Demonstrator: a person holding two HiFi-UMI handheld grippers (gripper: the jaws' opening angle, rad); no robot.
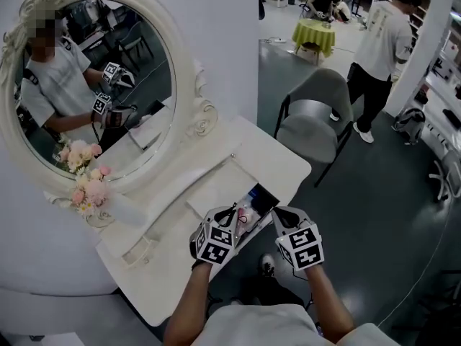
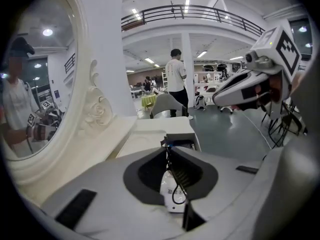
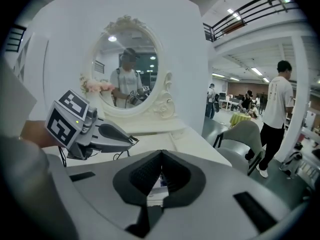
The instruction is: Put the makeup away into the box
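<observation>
At the white dressing table's front edge lies a dark open box with pink and white things in it. My left gripper hovers just before the box, shut on a small white bottle with a black loop across it. To its right, my right gripper is level with it by the box's right end. It is shut on a small white packet with blue print. Each gripper shows in the other's view: the right gripper and the left gripper.
An oval white mirror stands behind the table, with pink flowers at its foot. A flat white tray lies beside the box. A grey chair stands to the right of the table. A person stands beyond it.
</observation>
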